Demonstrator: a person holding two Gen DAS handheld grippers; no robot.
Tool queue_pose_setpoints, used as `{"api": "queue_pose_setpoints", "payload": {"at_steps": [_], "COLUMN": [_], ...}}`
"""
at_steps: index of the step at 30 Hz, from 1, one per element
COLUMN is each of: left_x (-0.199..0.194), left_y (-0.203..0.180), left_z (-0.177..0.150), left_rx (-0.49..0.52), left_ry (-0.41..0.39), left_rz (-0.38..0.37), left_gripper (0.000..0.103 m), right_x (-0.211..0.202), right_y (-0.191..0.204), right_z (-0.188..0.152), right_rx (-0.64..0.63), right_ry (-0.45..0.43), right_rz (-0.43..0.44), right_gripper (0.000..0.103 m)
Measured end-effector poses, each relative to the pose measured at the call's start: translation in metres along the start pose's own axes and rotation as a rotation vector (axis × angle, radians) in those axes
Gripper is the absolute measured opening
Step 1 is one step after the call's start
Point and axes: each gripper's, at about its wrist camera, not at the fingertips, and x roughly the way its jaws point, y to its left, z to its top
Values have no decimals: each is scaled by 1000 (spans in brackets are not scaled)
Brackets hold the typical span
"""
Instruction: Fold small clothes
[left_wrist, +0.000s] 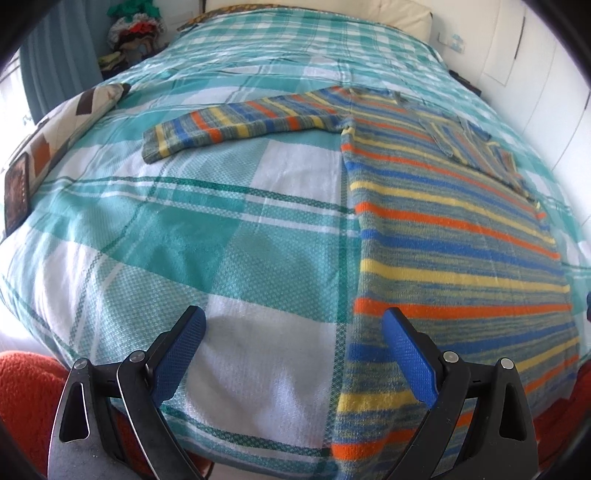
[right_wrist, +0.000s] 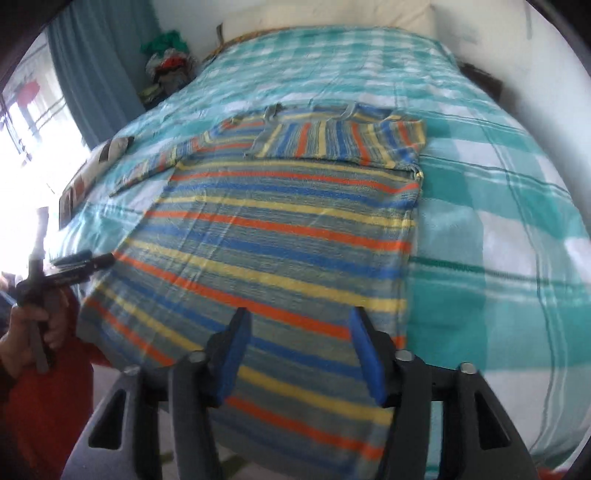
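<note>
A striped sweater in blue, orange, yellow and grey lies flat on the bed. Its left sleeve stretches out to the left. The right sleeve is folded across the chest. My left gripper hovers open over the bedspread at the sweater's lower left edge, its right finger above the hem. My right gripper stands open above the lower part of the sweater, with nothing between its blue pads. The left gripper also shows at the left of the right wrist view, held by a hand.
The bed carries a teal and white checked bedspread. A patterned pillow lies at its left edge. A pile of clothes sits in the far left corner by a blue curtain. White wall and cupboard doors run along the right.
</note>
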Motion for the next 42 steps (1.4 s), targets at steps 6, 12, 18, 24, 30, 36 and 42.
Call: {"api": "queue_pose_setpoints", "payload": {"at_steps": [6,12,18,24,30,36,42], "left_x": [-1,0,2,4,5,6,2], "left_y": [6,2,-2,-4,-6,-9,-2], "left_z": [0,-2,-2,-3,-4,-5,4], "left_rx": [-45,-1,28,42,54,61,5], "left_ry": [5,1,2,3,5,8,53], "left_rz": [-8,25,39,47,57,61,-21], "left_gripper": [97,97,97,97,97,98,97], "right_x": [-9,-2,4,12,15,17,17], "right_y": [7,-9,-5,4,6,9,13], "right_z": [7,6,7,5,5,4,5], "right_rx": [-11,56,35,2,-4,-13,-17], "right_ry": [-92,-85,-81,-66,-59,-53,-57], "right_rz": [-49,-73,-79,-71,-60,-57,-42], "right_gripper": [83,83,83,83,83,83,83]}}
